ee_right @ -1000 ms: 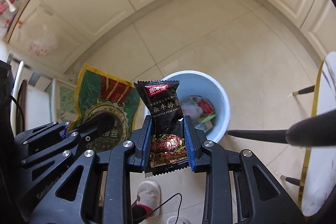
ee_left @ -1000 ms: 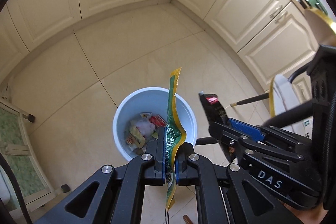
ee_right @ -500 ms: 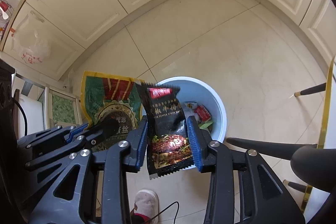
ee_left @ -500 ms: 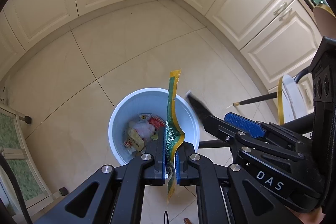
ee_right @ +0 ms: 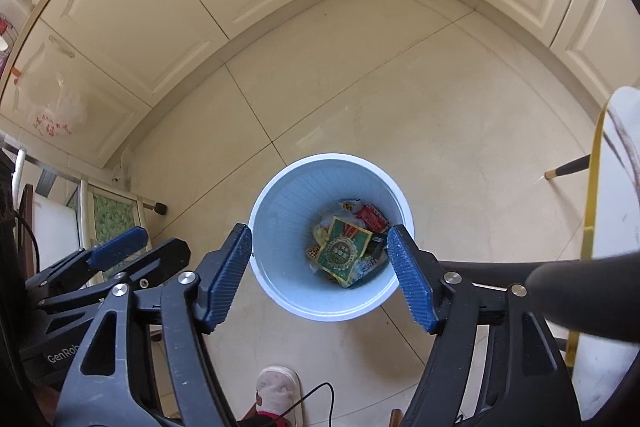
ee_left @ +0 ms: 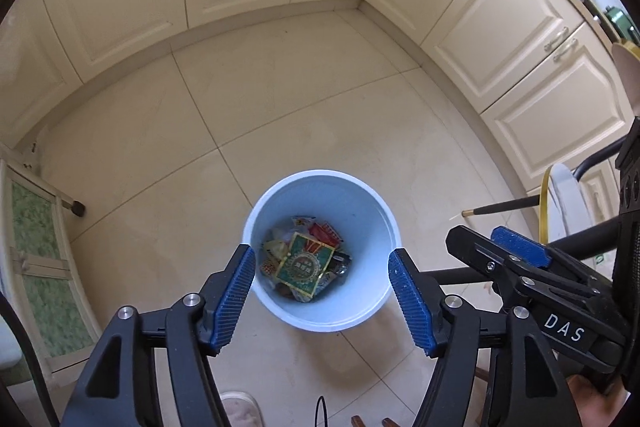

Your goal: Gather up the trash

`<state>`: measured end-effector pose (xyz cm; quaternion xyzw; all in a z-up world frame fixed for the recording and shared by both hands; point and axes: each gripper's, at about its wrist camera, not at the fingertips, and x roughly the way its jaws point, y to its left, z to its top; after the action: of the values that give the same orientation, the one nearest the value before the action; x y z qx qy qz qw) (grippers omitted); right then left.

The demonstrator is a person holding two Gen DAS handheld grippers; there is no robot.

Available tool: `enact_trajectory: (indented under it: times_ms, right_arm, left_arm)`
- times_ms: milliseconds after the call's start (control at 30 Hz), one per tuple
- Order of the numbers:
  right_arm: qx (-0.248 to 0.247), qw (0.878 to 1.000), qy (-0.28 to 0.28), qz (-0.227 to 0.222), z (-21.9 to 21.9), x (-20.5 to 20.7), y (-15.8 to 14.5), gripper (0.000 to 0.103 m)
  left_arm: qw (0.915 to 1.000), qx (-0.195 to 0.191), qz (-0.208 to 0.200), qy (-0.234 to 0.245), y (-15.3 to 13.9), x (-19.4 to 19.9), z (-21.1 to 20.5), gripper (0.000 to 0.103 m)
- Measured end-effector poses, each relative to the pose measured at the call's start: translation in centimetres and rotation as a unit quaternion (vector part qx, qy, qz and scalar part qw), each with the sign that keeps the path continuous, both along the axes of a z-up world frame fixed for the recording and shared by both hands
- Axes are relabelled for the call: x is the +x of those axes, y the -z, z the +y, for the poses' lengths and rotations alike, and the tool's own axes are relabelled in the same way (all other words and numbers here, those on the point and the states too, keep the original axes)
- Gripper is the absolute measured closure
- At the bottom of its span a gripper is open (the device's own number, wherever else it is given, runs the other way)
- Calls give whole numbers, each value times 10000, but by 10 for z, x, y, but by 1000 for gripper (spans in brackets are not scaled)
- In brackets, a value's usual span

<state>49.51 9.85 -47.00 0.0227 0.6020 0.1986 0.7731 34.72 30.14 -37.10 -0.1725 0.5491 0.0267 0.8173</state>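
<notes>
The trash, a heap of snack wrappers (ee_left: 306, 259), lies at the bottom of the pale blue bin (ee_left: 360, 303), with a green and gold packet (ee_left: 305, 266) flat on top and a red wrapper (ee_left: 326, 231) just behind it. A black wrapper (ee_right: 374, 247) sits beside the green packet, at its right edge, partly hidden by the rest.

The left gripper (ee_left: 322, 297) hangs above the bin with its jaws wide apart; they have just been opening, and nothing is between the blue ribbed pads (ee_left: 234, 293). Through the gap the bin's mouth shows almost whole. The right gripper (ee_right: 320, 277) is likewise spread, its jaws having just opened too, with nothing held between its pads (ee_right: 408, 281); it points down over the same bin (ee_right: 280, 291). The two tools are side by side: the right one shows at the right edge of the left camera's view (ee_left: 520, 267), and the left one shows at the left edge of the right camera's view (ee_right: 116, 259).

The bin stands on a beige tiled floor (ee_left: 280, 99), apart from the cream cupboards (ee_left: 520, 7) that line two walls and meet in a corner. A slipper (ee_right: 276, 391) shows at the bottom, below the right gripper, with a thin black cable (ee_right: 316, 399) beside it. A thin black chair leg with a gold tip (ee_right: 568, 167) reaches in from the right, well clear of the bin. A clear plastic bag (ee_right: 52, 107) hangs on a cupboard door at the left.
</notes>
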Motion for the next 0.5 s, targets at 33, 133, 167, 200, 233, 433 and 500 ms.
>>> enact_trajectory:
  times_ms: [33,133,167,200,233,433,500]
  right_arm:
    - [-1,10000,-13,-11,0,-1,-2,30]
    - [-58,9999,-72,-92,1,-7,-12,21]
    - [-63,9999,-98,-93,2,-10,-16,19]
    - [-52,9999,-130,-99,3,-13,-19,18]
    - [-59,9998,-168,-126,4,-17,-23,16]
    - [-120,9988,-383,-290,15,-42,-46,8]
    - [-120,9985,-420,-337,19,-50,-55,6]
  left_arm:
    - [10000,35,-40,4,-6,-4,-2,37]
    - [9992,350,-171,-41,-19,-15,-5,28]
    - [9989,401,-231,-43,-21,-20,-8,28]
    - [9988,417,-269,-47,-24,-25,-10,28]
    - [9987,418,-286,-56,-26,-29,-10,27]
    - [9978,505,-396,-189,-39,-67,3,21]
    - [9977,477,-403,-258,-43,-77,7,19]
